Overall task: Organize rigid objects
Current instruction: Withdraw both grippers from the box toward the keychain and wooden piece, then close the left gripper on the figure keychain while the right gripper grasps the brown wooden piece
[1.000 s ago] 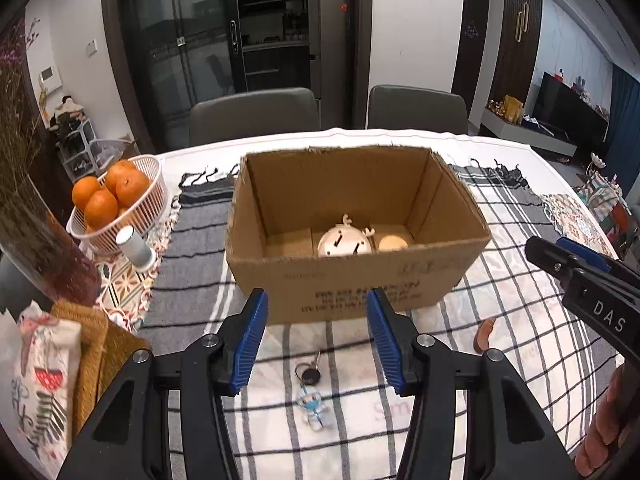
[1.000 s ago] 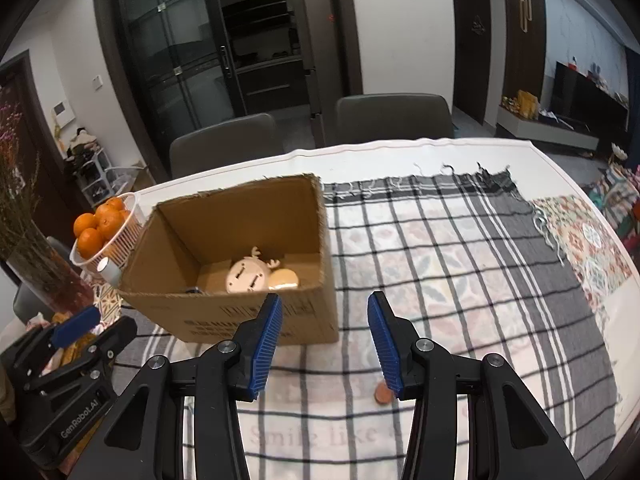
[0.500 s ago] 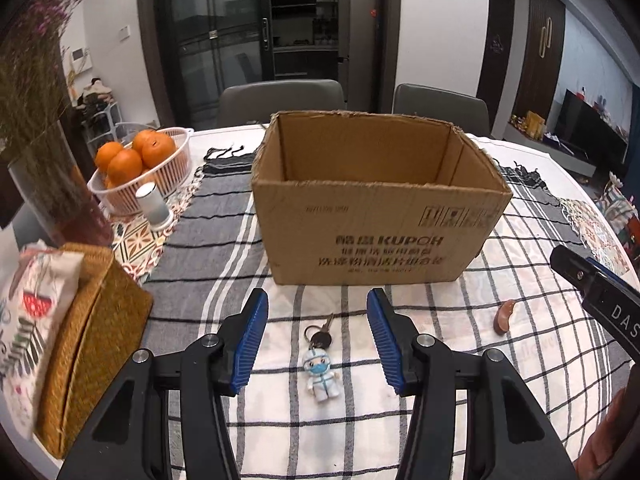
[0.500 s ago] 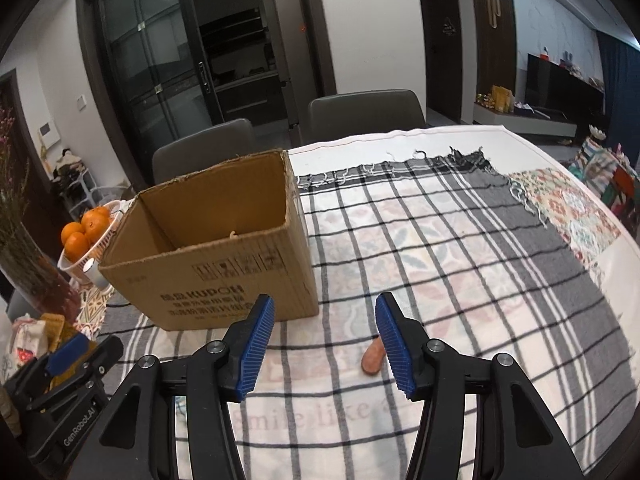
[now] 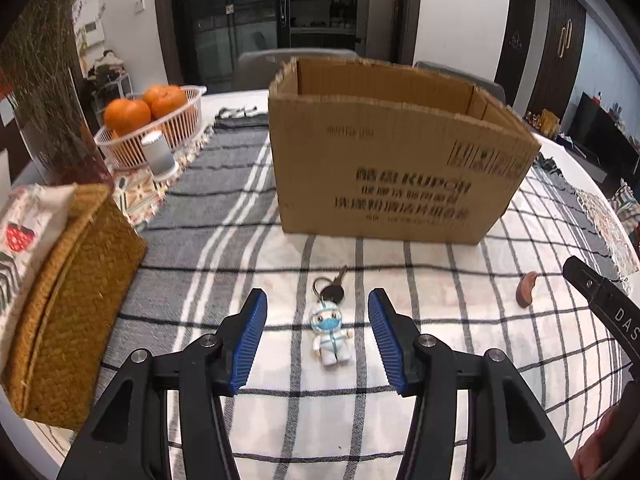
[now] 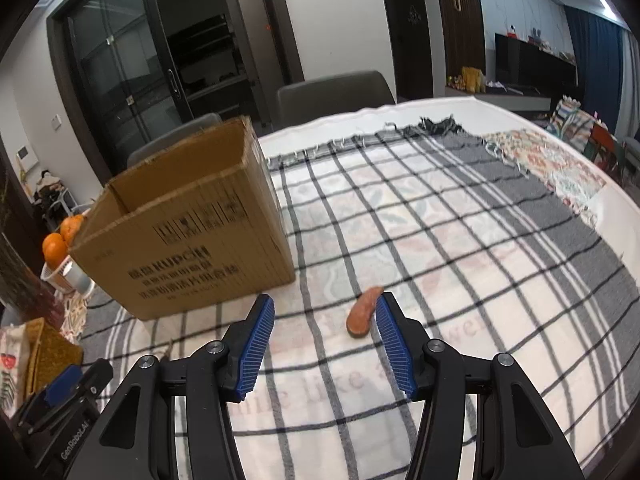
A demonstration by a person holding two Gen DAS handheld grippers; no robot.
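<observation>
- Checked cloth [image 5: 440, 292] covers my dining table, with one cardboard box [image 5: 384, 168] at 12 o'clock.
- My left gripper [image 5: 317, 338] hangs empty, jaws apart, around one keychain [image 5: 330, 330] lying flat: a light, hard figure with one key at its 12 o'clock. I'd pinch the figure's body.
- My right gripper [image 6: 325, 342] is also spread and empty; one brown curved piece [image 6: 362, 312] lies beside its right finger, looking stiff, light, possibly slippery.
</observation>
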